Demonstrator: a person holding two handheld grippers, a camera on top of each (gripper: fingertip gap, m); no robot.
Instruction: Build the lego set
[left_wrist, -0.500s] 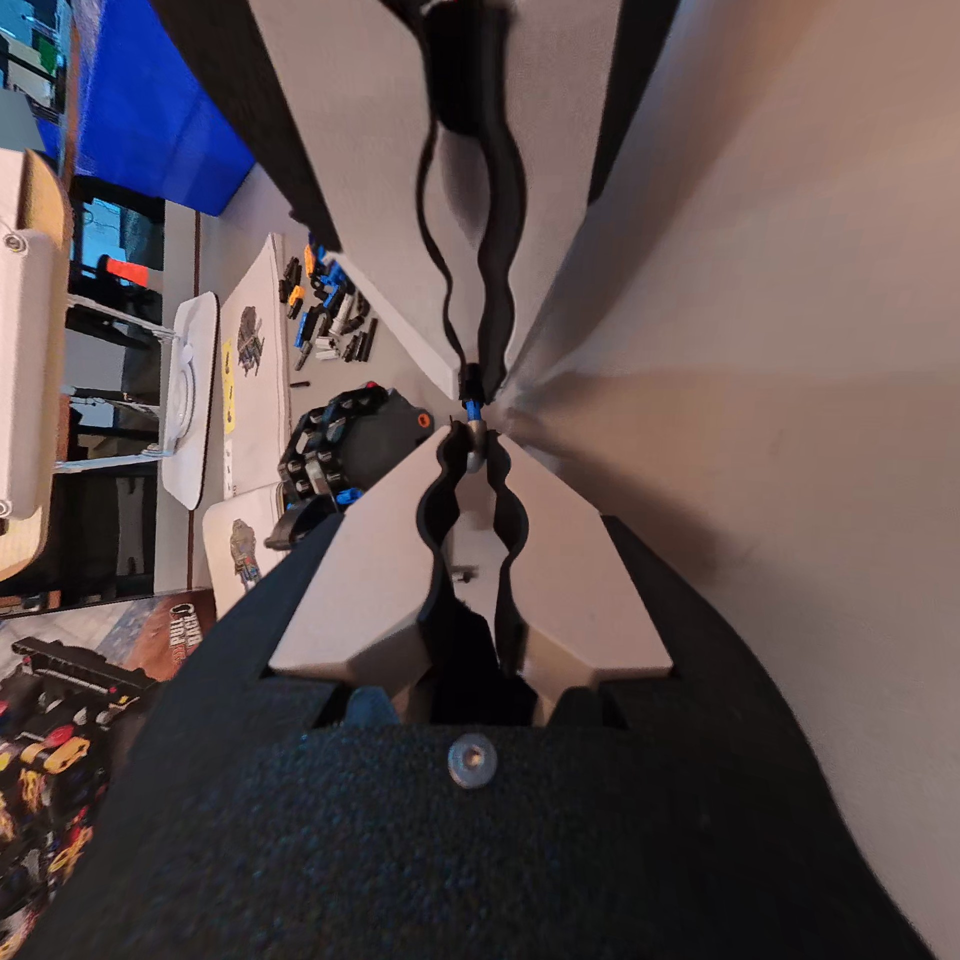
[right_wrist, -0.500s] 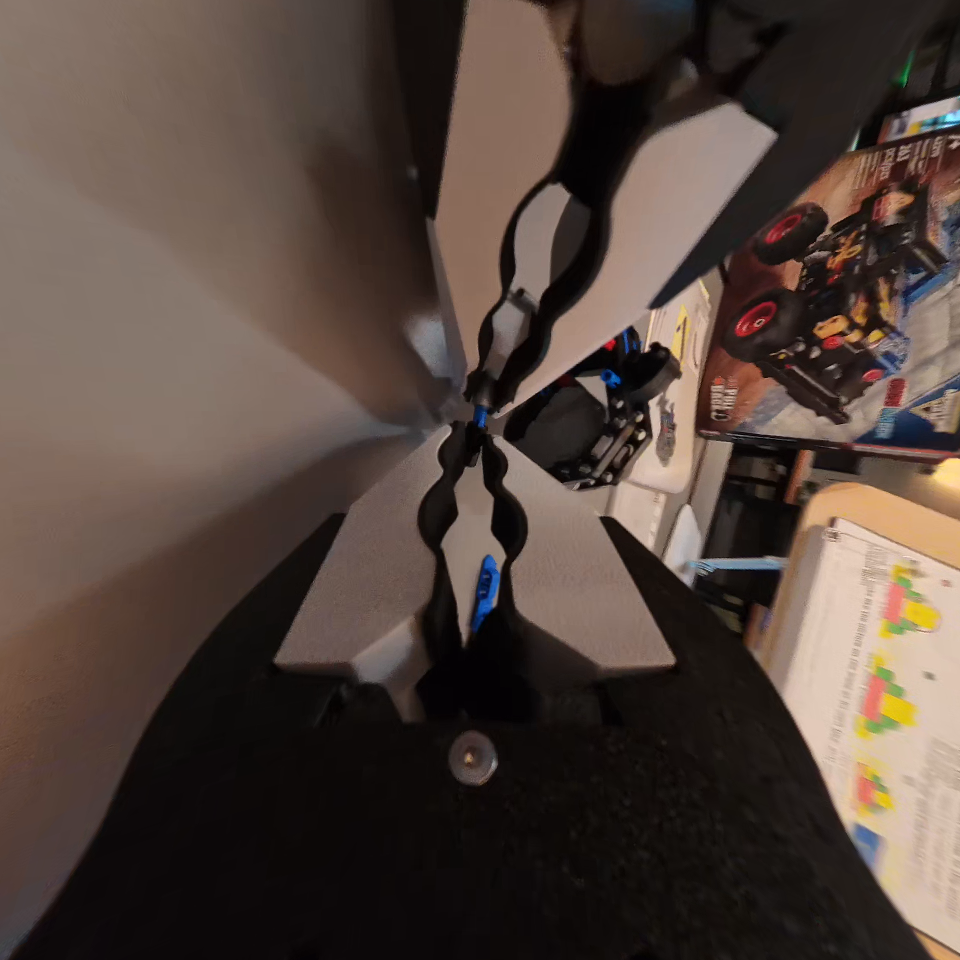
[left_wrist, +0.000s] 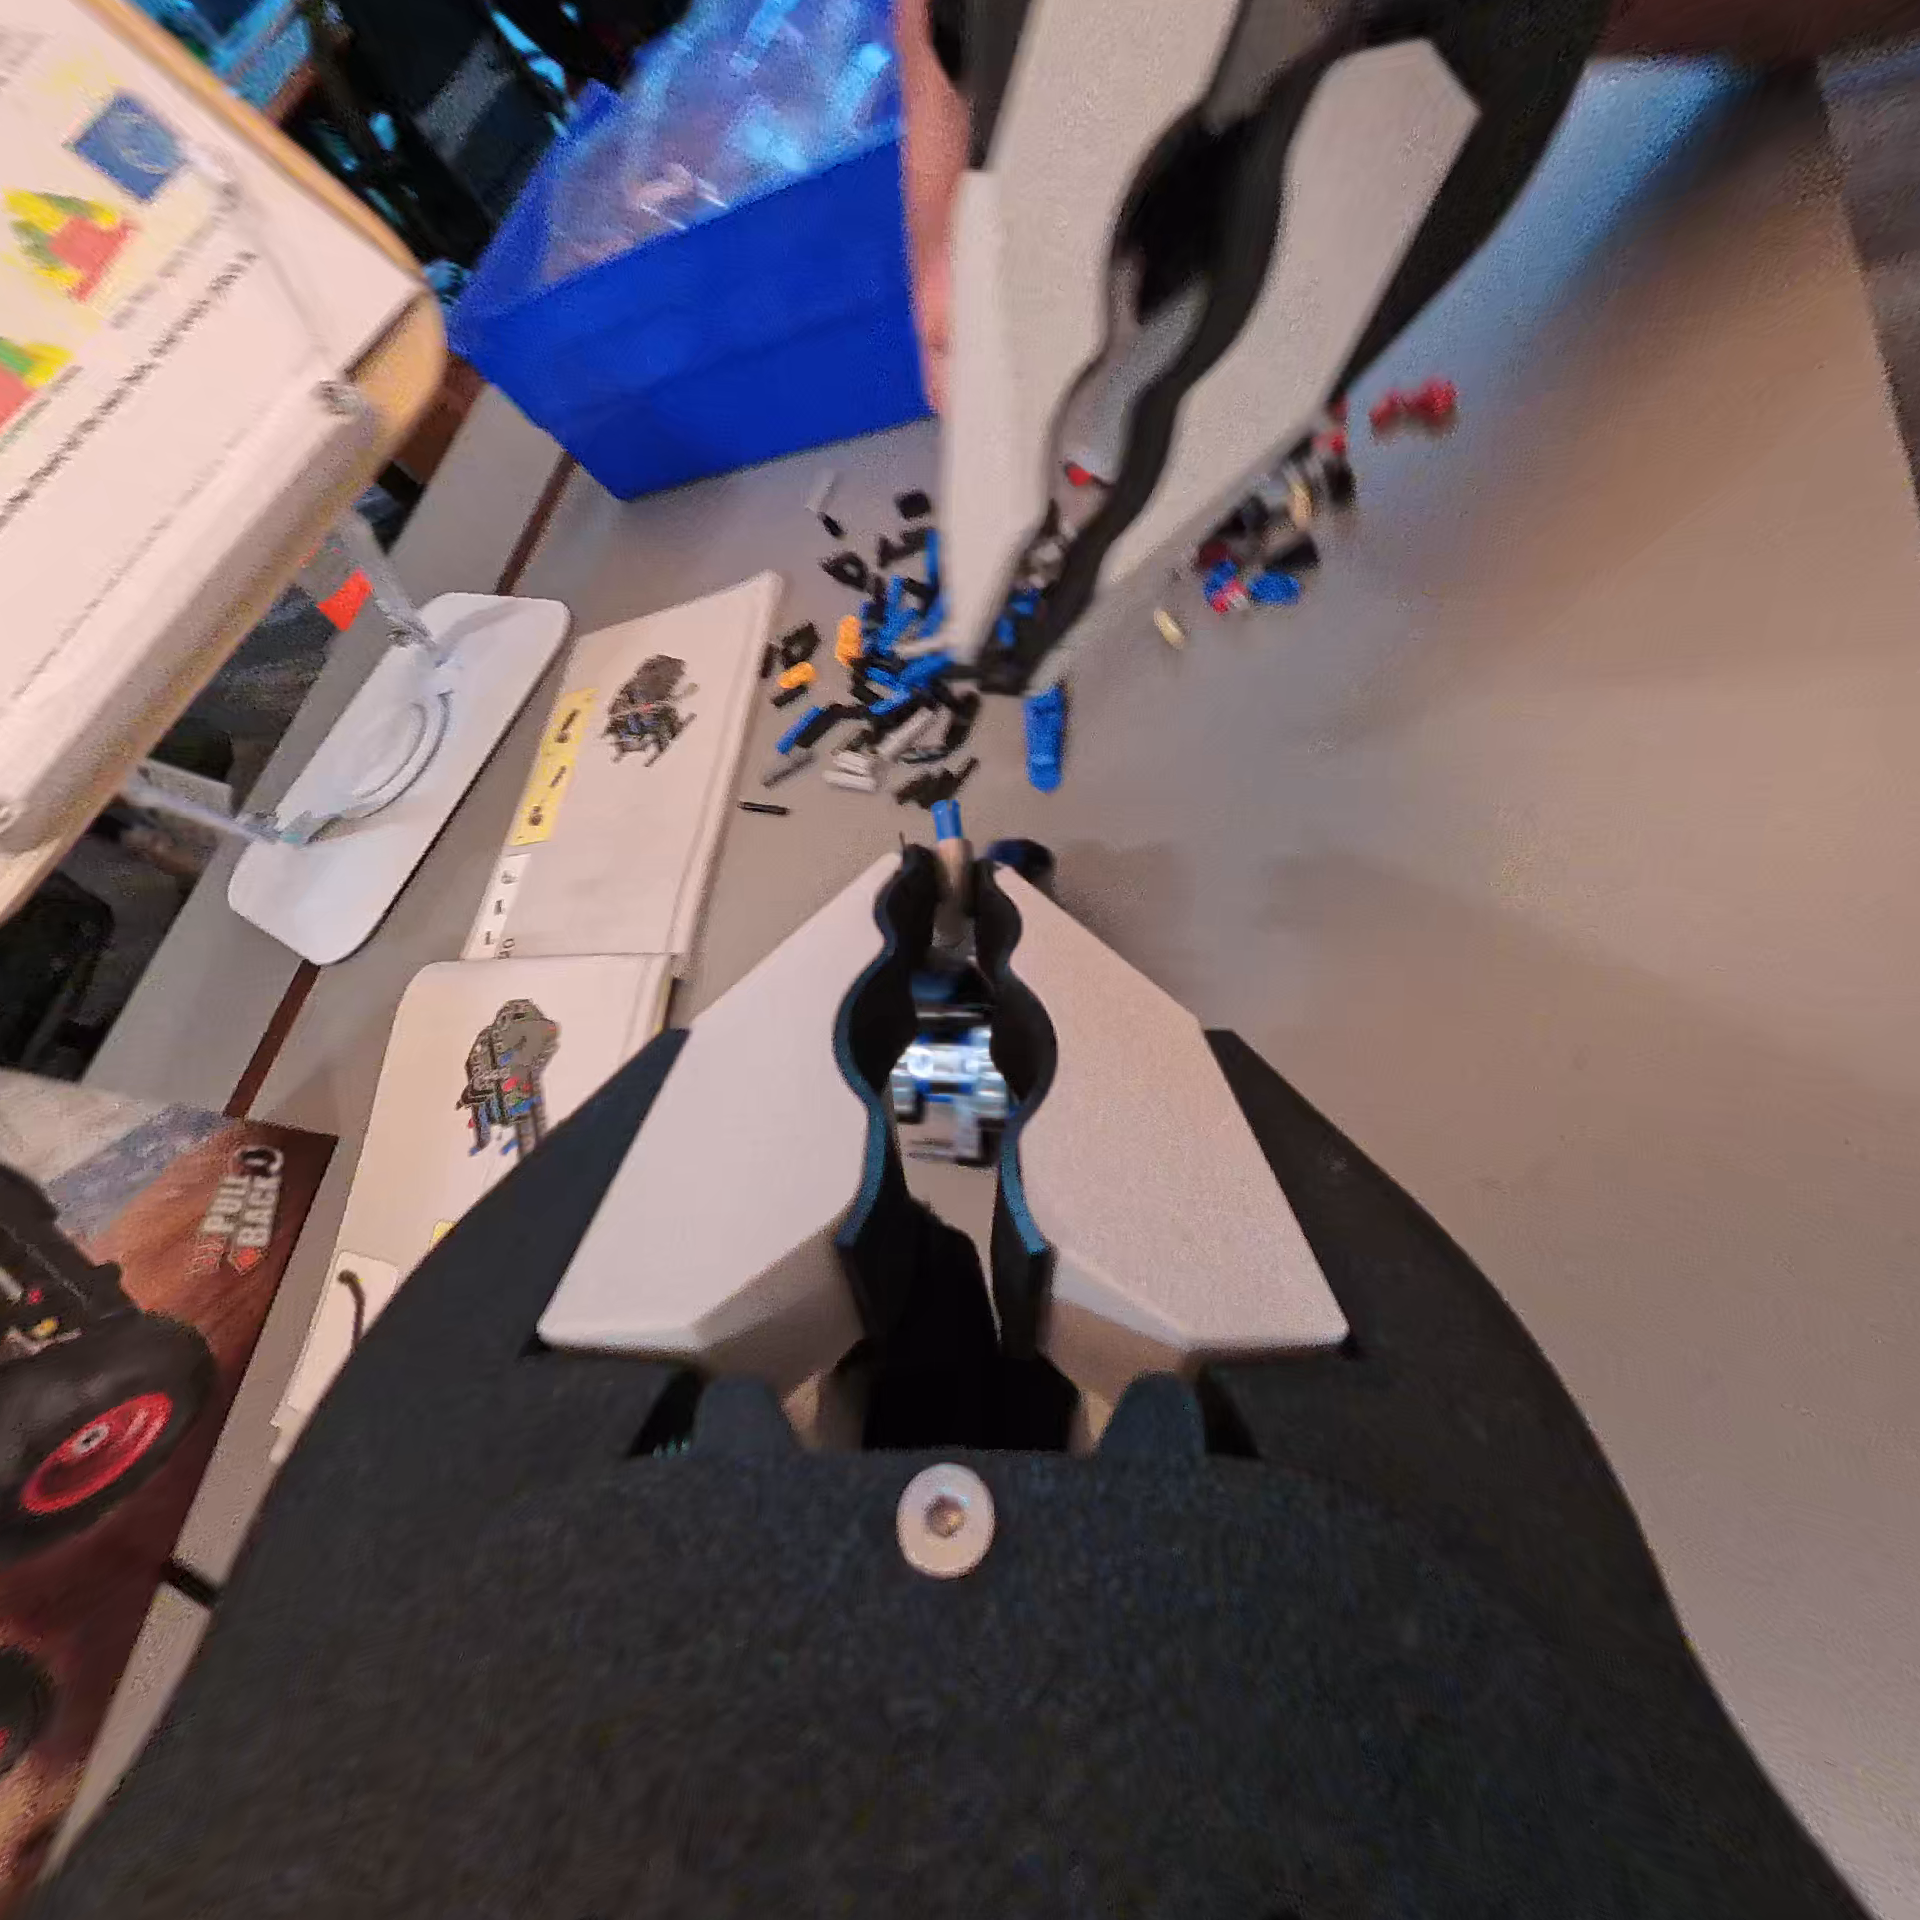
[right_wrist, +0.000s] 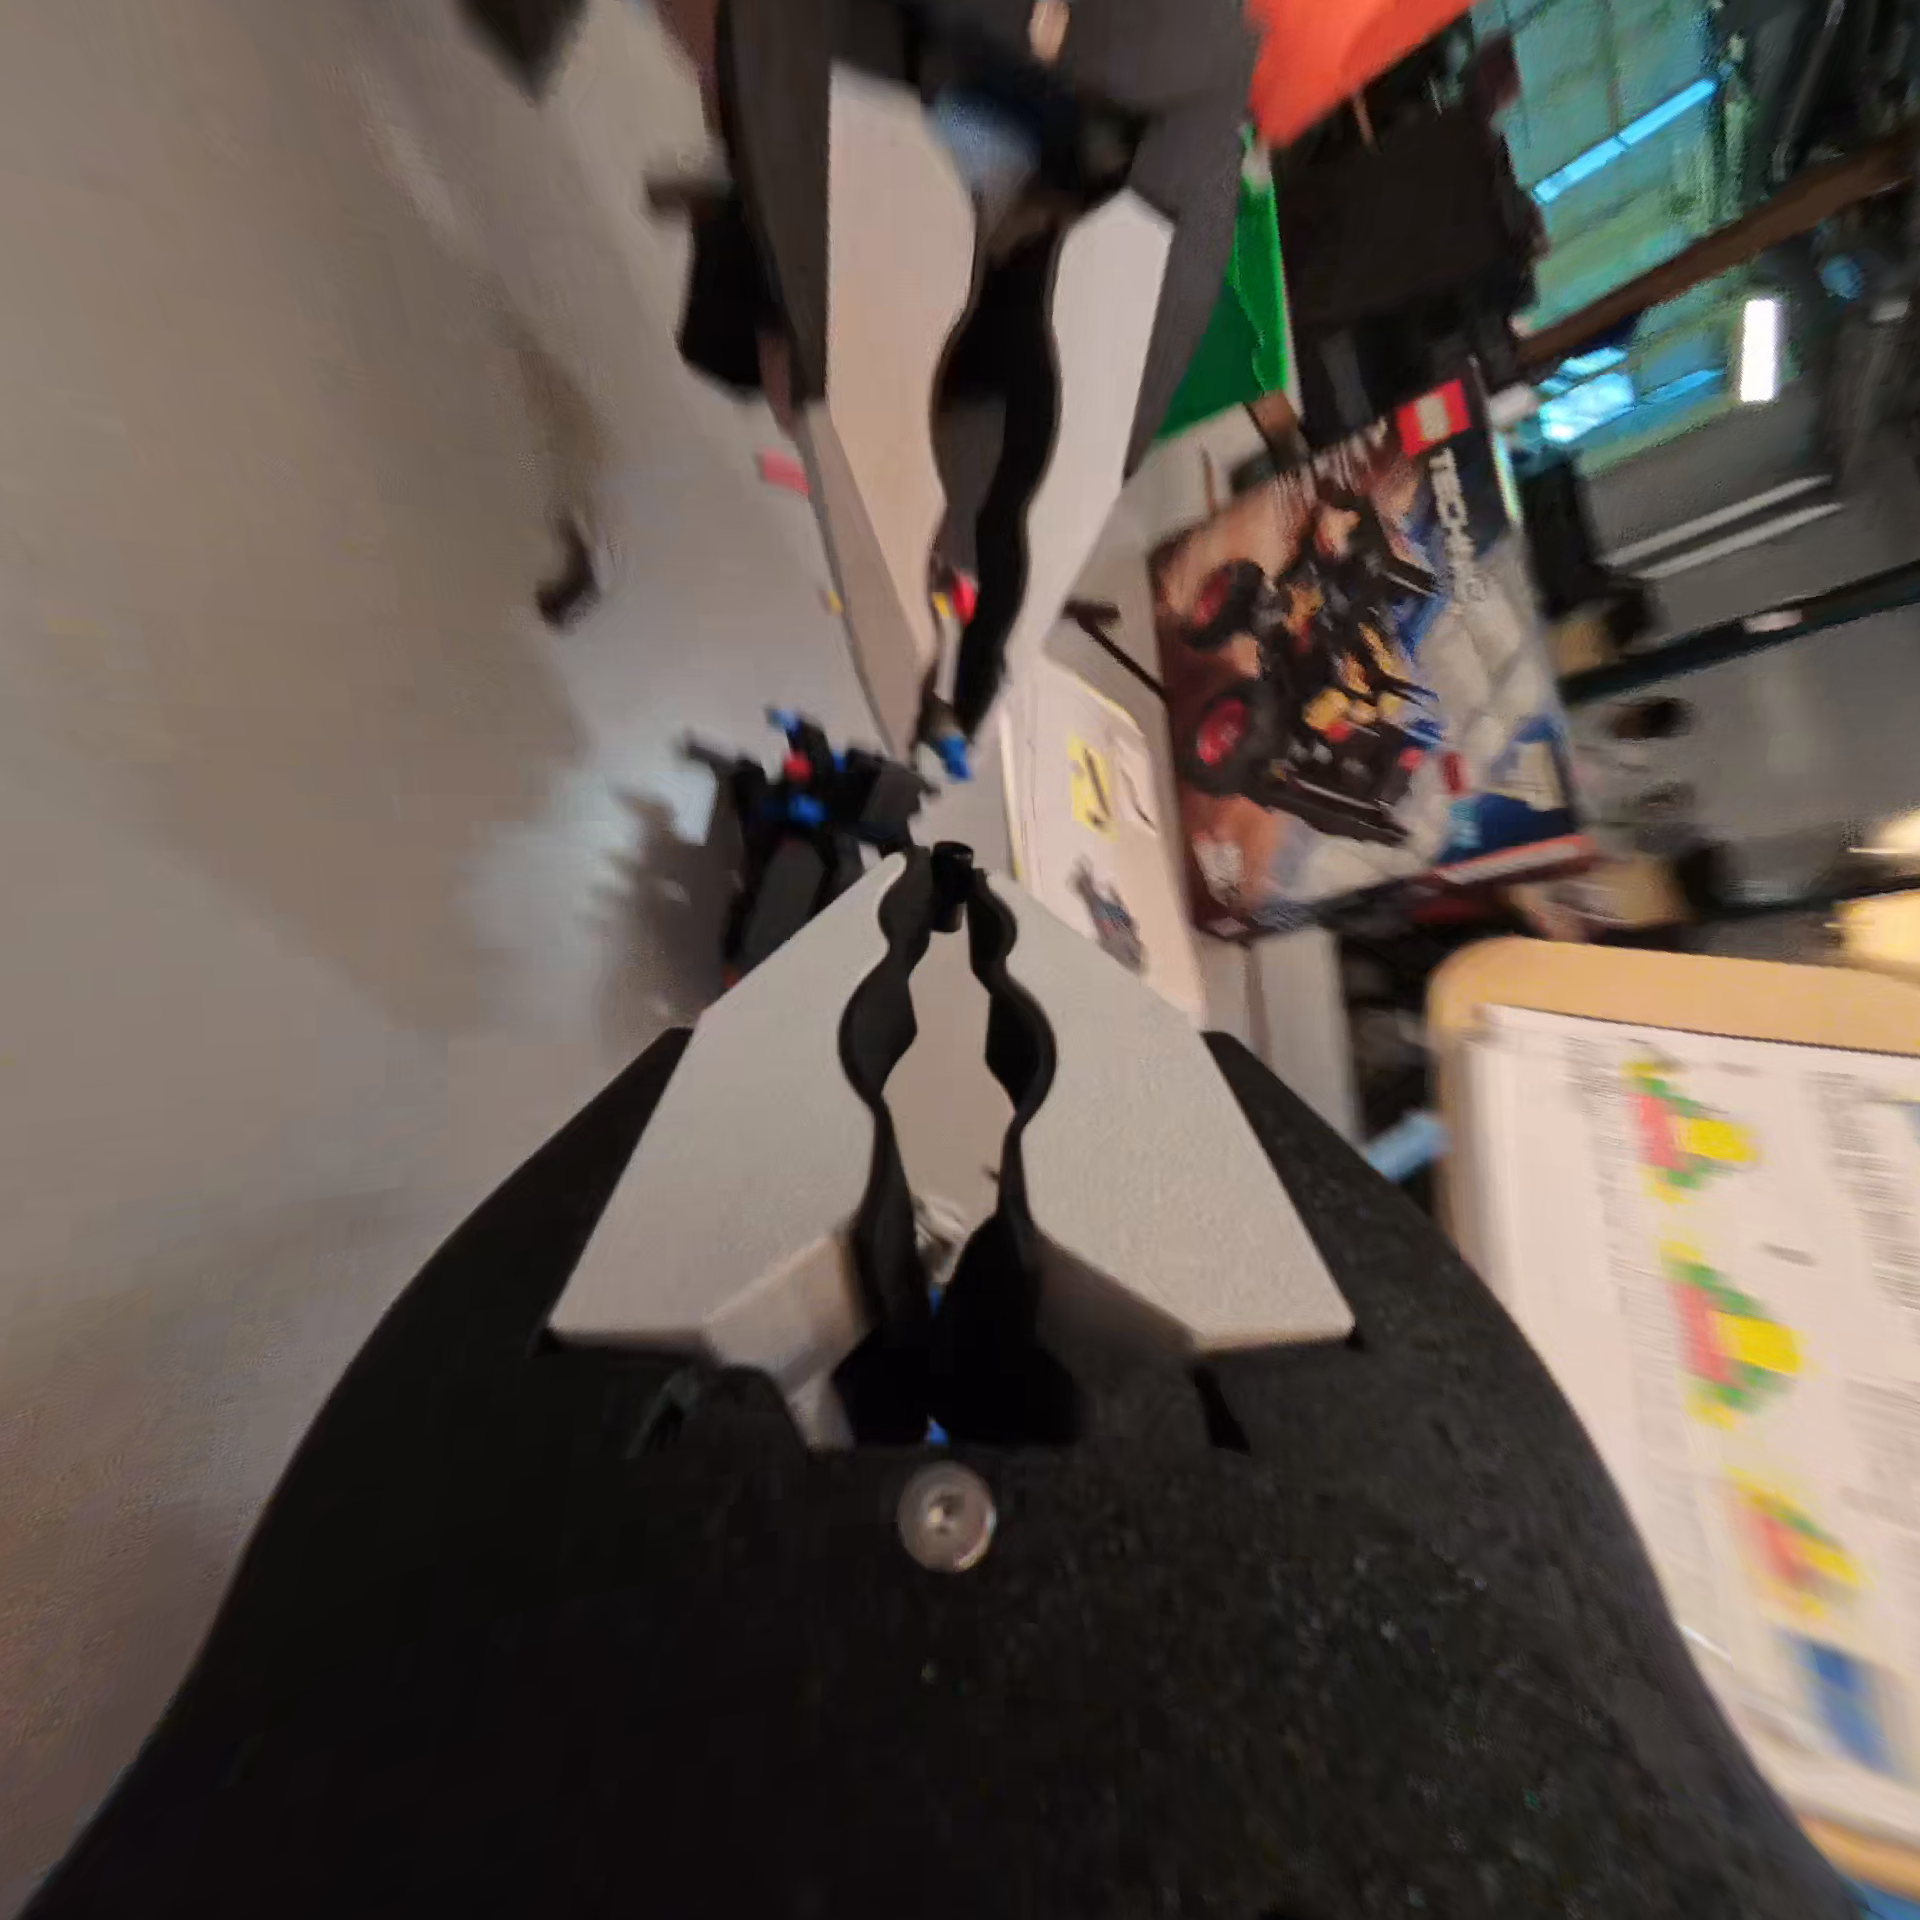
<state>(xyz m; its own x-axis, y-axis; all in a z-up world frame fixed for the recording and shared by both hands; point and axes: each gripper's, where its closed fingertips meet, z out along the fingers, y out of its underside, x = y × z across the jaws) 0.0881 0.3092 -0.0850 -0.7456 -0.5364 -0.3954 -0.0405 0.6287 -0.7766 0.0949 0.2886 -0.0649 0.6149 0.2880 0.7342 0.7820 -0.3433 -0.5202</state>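
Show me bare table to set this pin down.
Free: the broad bare table right of the loose parts pile. Crowded: the pile itself, the instruction booklet beside it, and the blue bin behind.

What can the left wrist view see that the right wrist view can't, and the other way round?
Only the left wrist view shows the blue bin, the pile of loose pieces on the table, and the left gripper shut on a small blue-tipped pin.

Only the right wrist view shows the full front of the set's box, and the right gripper shut on a small black piece.

Both show the open instruction booklet and the other gripper farther off.
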